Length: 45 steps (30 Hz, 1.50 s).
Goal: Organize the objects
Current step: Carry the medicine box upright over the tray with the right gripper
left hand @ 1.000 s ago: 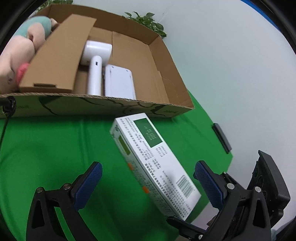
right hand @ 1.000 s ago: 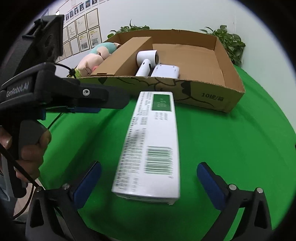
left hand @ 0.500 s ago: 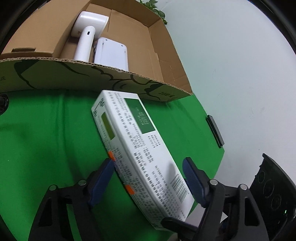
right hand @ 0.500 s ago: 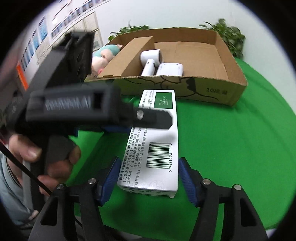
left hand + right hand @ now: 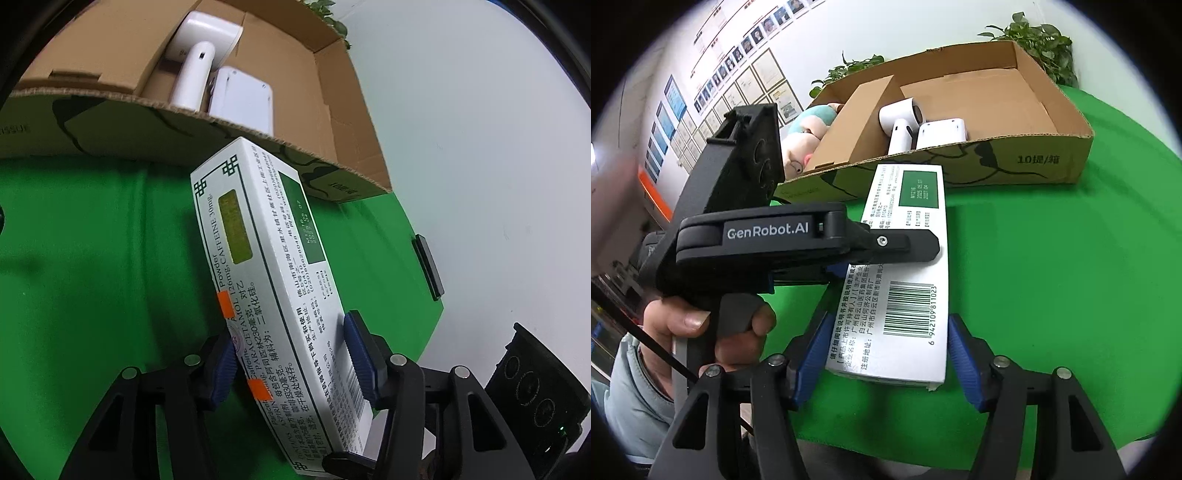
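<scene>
A long white medicine box with a green panel and barcode is held above the green tablecloth, its far end near the cardboard box. My left gripper is shut on the medicine box near its barcode end, blue pads on both long sides. In the right wrist view the medicine box lies between my right gripper's blue pads, which close on its near end. The left gripper crosses over the box's middle there.
The cardboard box holds a white hair dryer, a flat white device and a plush toy behind a cardboard flap. A black slab lies at the tablecloth's right edge. Plants stand behind the box.
Both grippers closed in on the medicine box from wide open. The box has come up off the cloth and tilted, and the left gripper now clamps it.
</scene>
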Each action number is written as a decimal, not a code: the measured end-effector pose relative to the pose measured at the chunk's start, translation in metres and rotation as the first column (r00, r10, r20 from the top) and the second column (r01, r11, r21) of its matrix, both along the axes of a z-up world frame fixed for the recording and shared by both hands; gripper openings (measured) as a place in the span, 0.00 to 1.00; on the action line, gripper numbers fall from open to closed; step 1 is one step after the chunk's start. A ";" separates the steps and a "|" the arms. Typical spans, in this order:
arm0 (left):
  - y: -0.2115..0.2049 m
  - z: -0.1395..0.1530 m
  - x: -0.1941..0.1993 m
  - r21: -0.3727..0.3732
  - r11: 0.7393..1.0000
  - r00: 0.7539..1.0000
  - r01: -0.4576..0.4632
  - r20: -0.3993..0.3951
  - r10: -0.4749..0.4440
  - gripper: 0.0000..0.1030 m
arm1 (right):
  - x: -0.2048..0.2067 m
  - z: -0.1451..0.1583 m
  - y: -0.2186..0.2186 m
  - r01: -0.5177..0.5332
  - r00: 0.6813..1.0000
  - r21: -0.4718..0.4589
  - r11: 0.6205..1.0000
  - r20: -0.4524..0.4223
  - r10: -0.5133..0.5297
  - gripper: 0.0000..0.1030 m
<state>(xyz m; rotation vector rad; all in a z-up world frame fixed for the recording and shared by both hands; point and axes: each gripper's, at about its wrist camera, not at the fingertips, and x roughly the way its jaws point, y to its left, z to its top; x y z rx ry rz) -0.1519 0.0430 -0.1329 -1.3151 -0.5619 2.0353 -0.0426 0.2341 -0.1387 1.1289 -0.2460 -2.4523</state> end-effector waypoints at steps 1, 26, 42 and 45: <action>0.001 0.004 0.001 0.000 1.000 1.000 0.004 -0.016 -0.004 0.48 | 0.001 0.001 0.000 0.001 1.000 0.001 1.000 -0.003 -0.001 0.59; 0.052 0.256 -0.079 -0.181 0.983 0.830 -0.025 -0.551 -0.081 0.41 | -0.087 0.162 0.022 0.034 0.916 -0.038 0.999 -0.399 -0.046 0.58; 0.081 0.167 -0.197 -0.183 0.981 0.947 0.071 -0.297 -0.124 0.39 | -0.194 0.115 0.054 0.048 0.984 -0.075 0.996 -0.169 -0.060 0.57; 0.087 0.131 -0.212 -0.177 0.980 0.966 0.087 -0.227 -0.127 0.40 | -0.207 0.091 0.060 0.062 0.993 -0.073 0.995 -0.096 -0.069 0.57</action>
